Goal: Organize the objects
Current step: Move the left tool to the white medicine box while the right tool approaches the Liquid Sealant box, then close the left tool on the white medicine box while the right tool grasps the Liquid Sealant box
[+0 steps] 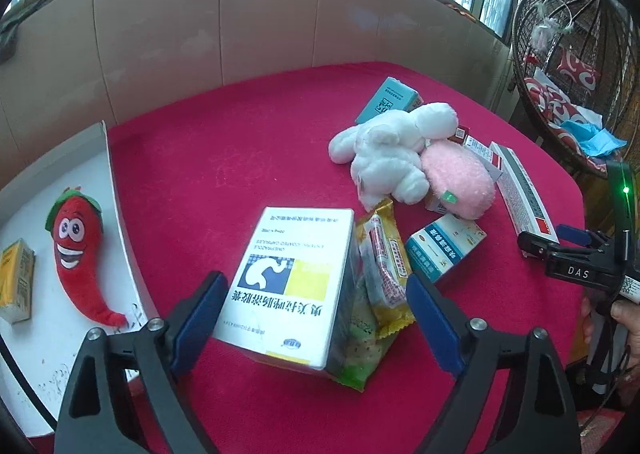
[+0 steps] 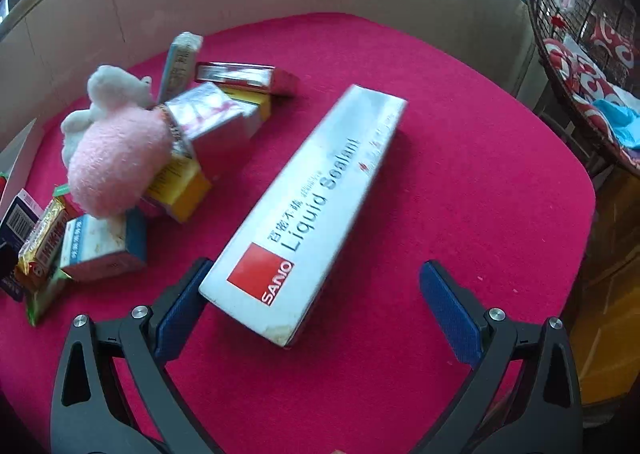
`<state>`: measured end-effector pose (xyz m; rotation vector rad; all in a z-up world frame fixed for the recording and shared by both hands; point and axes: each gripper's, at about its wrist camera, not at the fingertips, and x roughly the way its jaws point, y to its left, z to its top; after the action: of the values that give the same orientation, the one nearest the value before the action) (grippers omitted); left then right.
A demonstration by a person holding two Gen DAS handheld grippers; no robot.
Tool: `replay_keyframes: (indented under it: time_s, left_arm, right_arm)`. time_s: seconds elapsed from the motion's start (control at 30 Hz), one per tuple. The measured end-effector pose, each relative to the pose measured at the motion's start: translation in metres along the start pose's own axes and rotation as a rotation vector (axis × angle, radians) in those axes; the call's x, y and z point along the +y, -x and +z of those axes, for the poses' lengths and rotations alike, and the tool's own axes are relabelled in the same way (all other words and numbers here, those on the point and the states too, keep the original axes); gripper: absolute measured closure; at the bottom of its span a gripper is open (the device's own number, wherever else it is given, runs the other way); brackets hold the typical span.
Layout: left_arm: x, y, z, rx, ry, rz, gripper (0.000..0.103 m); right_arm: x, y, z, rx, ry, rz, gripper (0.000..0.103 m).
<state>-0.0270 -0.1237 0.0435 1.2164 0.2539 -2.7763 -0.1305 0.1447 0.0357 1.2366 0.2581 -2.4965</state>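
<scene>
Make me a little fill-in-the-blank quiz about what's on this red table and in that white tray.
1. The chili plush toy lies in the white ____.
2. The long box between the right gripper fingers reads "Liquid ____".
3. The pink plush lies beside a ____ plush.
4. The tablecloth is ____.

Missing words: tray; Sealant; white; red

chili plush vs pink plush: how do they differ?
The chili plush is red with a green cap and a printed face; the pink plush is plain, with no face showing. The chili plush is long and curved, the pink plush rounded. The chili plush lies in the white tray; the pink plush sits in the pile of boxes on the red cloth. Both are soft toys.
</scene>
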Motion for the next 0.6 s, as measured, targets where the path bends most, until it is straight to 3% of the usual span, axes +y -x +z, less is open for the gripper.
replay_keyframes:
  time_s: [0.03, 0.1, 0.2, 0.37, 0.6]
  left_arm:
    - [-0.002, 0.001, -0.002, 0.008, 0.003, -0.027, 0.024]
    - [-0.008, 0.002, -0.007, 0.020, -0.005, -0.054, 0.027]
    - [-0.011, -0.002, -0.006, 0.025, -0.010, -0.023, 0.027]
    - [-0.002, -0.011, 0.004, 0.028, 0.050, 0.024, 0.027]
    - [-0.005, -0.019, 0.006, 0.026, 0.055, 0.080, 0.029]
  right_arm:
    - [-0.015, 0.002, -0.003, 0.001, -0.026, 0.001, 0.001]
    - [-0.038, 0.010, -0.006, -0.027, -0.080, 0.036, 0.001]
    - [-0.051, 0.015, 0.000, -0.107, -0.079, 0.069, 0.001]
    - [-0.038, -0.003, 0.023, -0.108, -0.067, 0.101, 0.001]
    - [-0.008, -0.023, 0.023, -0.056, -0.014, 0.018, 0.013]
